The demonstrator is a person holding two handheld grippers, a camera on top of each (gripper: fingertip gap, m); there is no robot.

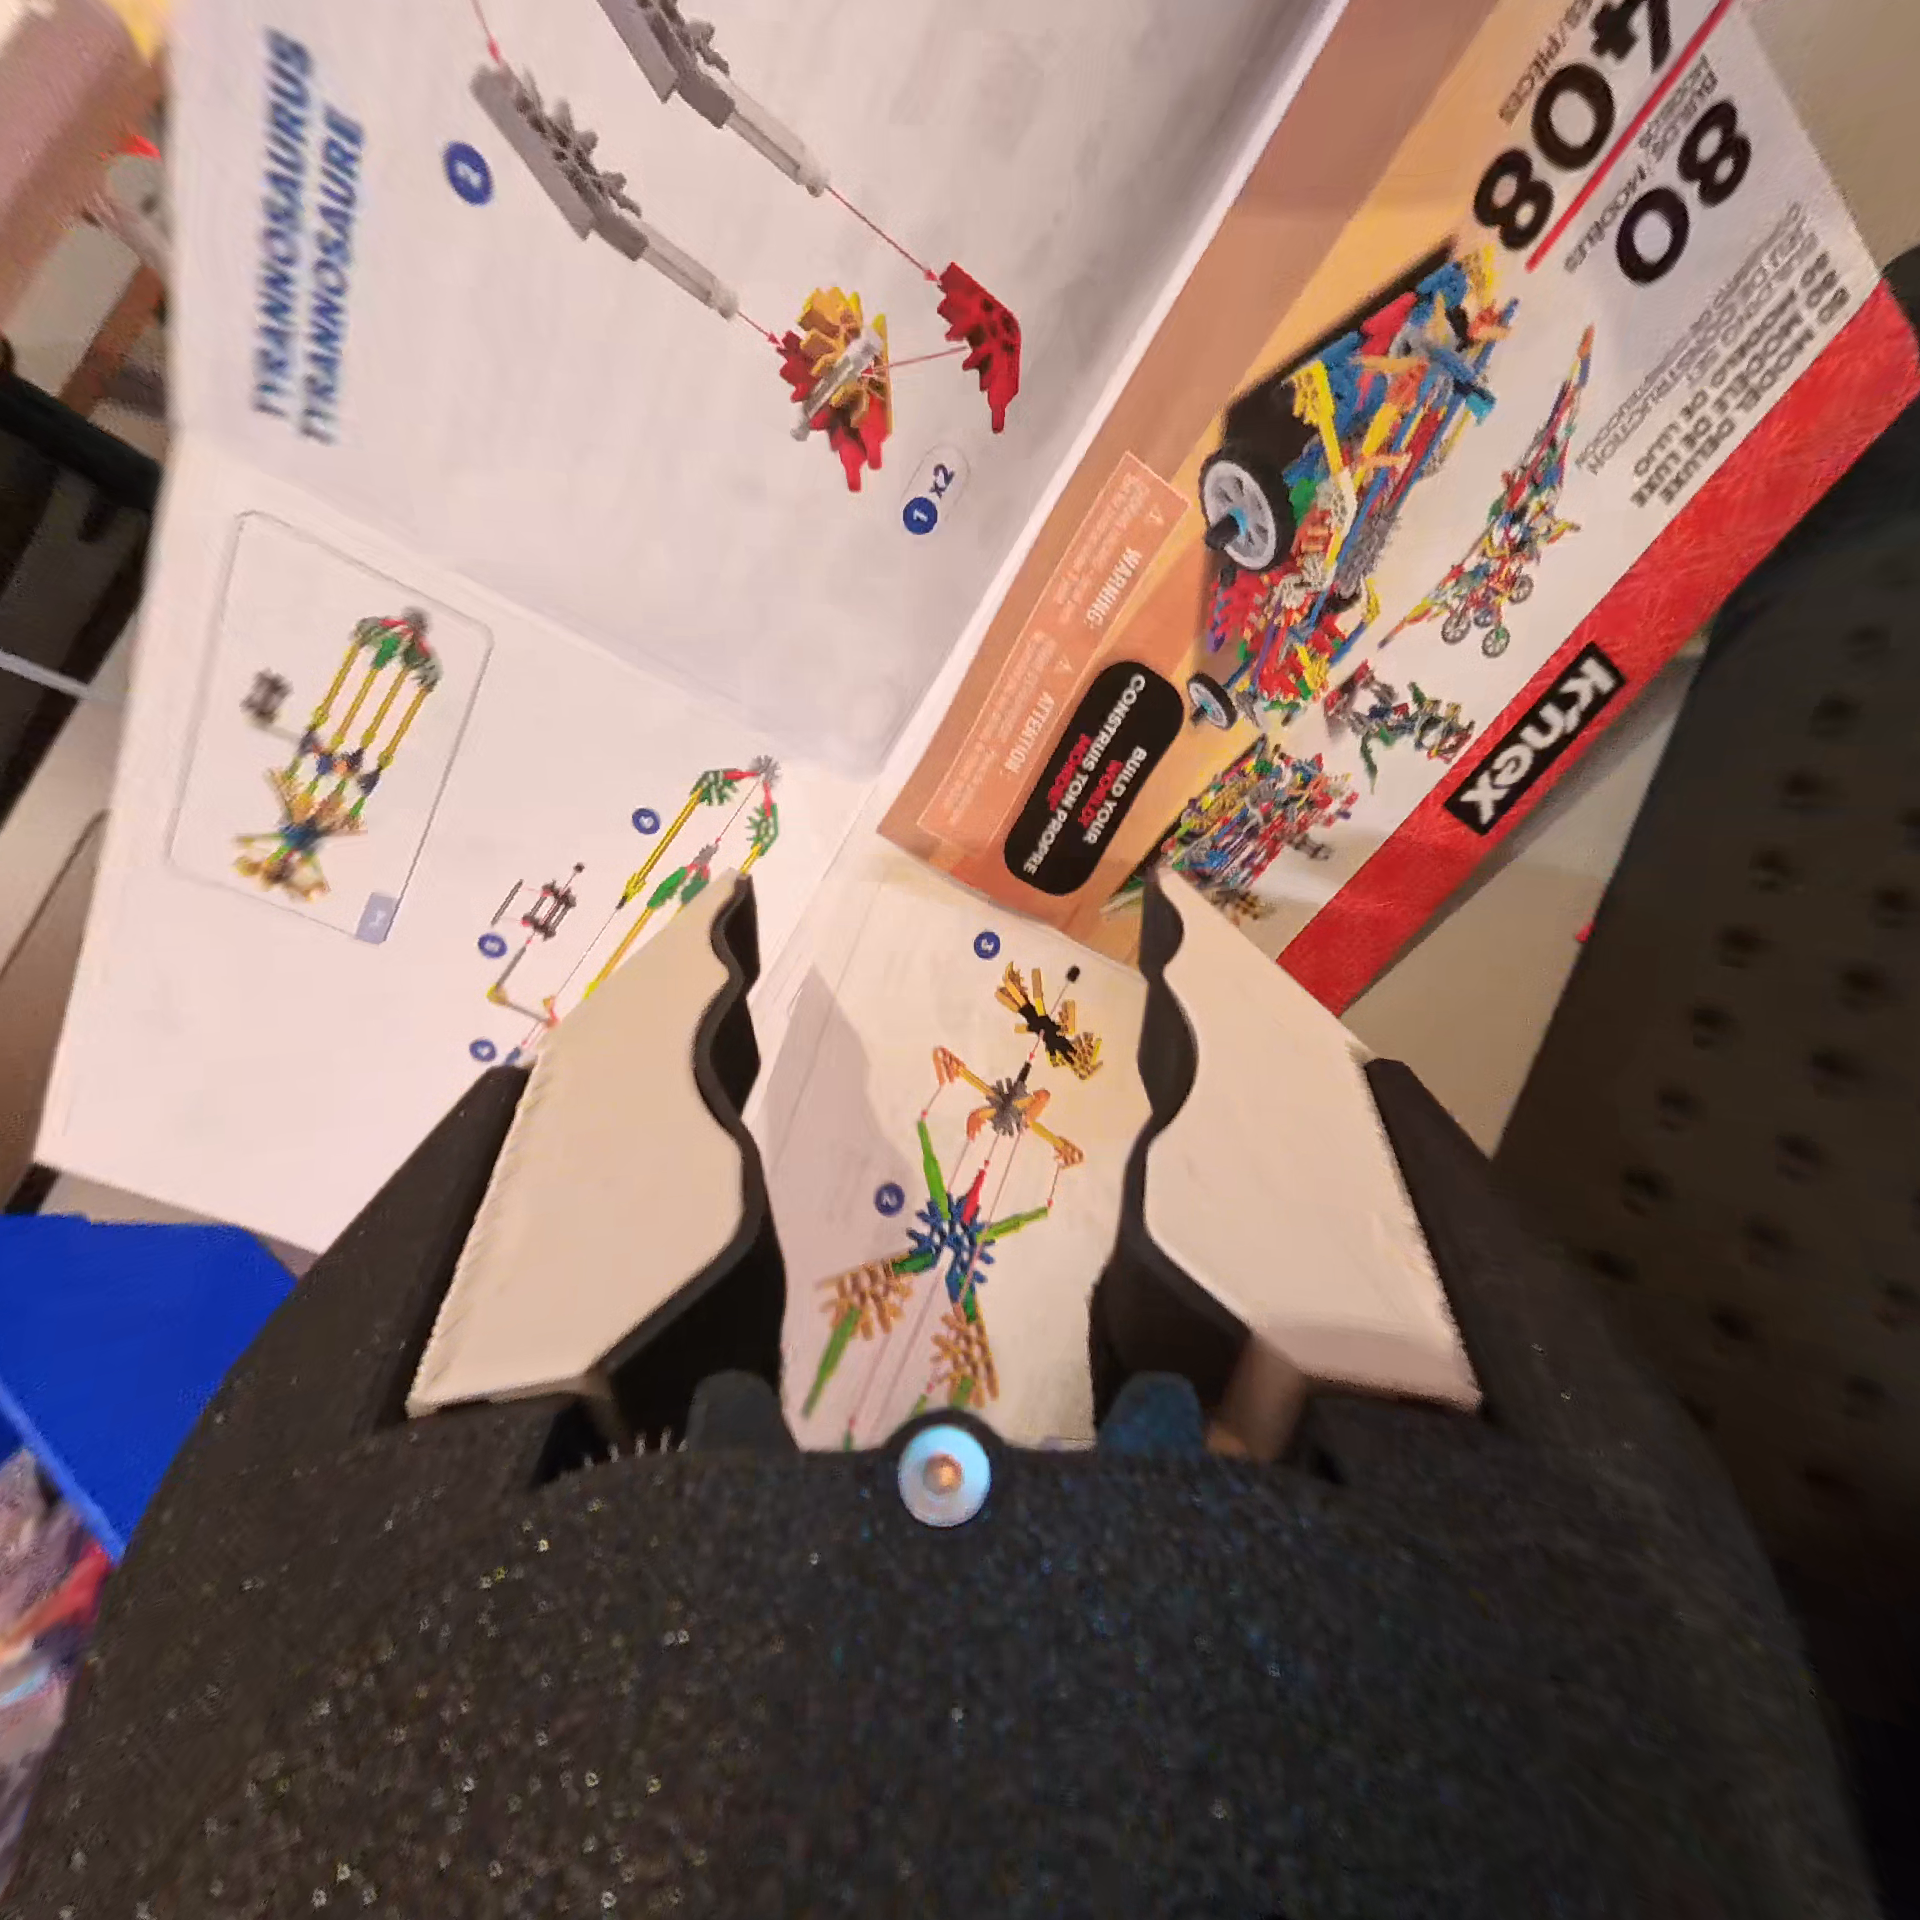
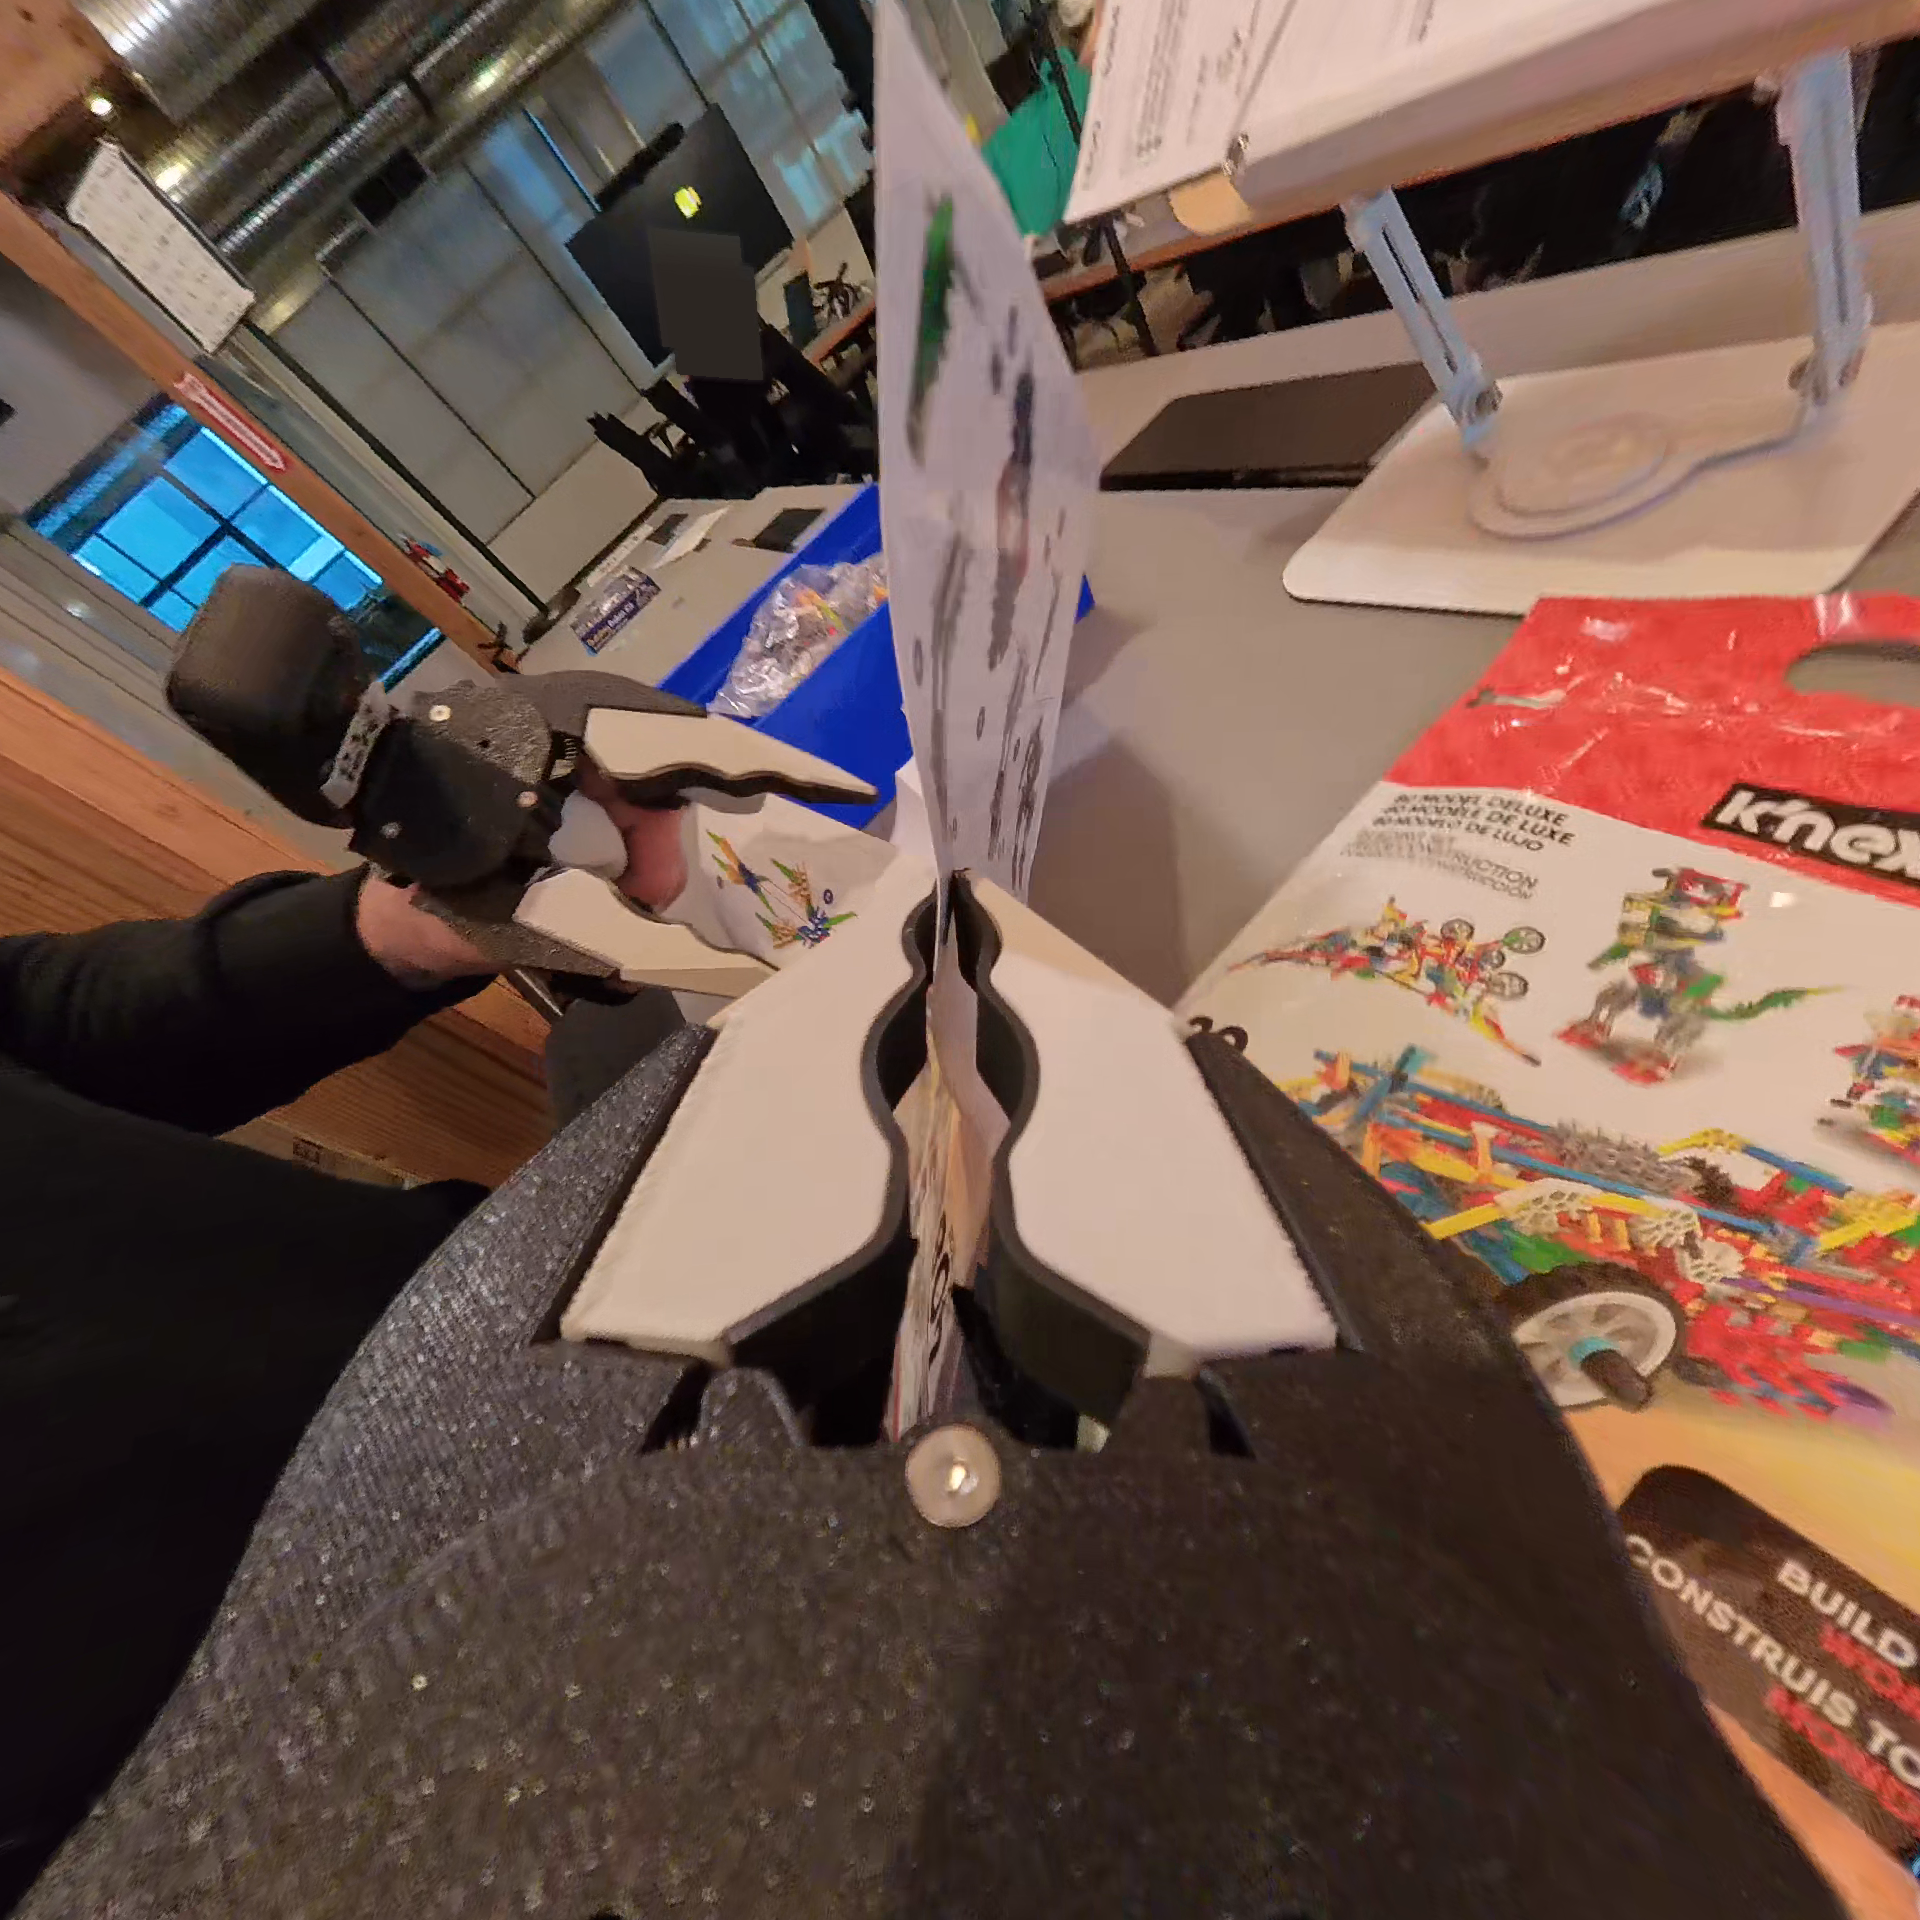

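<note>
A white instruction booklet [image 1: 582, 468] with coloured toy-model diagrams lies open beneath my left gripper [image 1: 943, 896]. That gripper is open and empty, its fingers hovering over a lower page. My right gripper [image 2: 956, 883] is shut on one page of the booklet [image 2: 987, 468] and holds it upright, edge-on to its camera. In the right wrist view the left gripper [image 2: 821, 883] shows at the left, open, held by a hand in a black sleeve, close beside the lifted page.
A colourful construction-toy package [image 2: 1558, 1039] lies flat to the right of the booklet; it also shows in the left wrist view [image 1: 1455, 520]. A blue bin [image 2: 831, 675] holding clear bags stands behind. A white stand [image 2: 1558, 499] and a black pad [image 2: 1268, 426] sit farther back. One gripper's finger ends stand about 15 cm off the other's.
</note>
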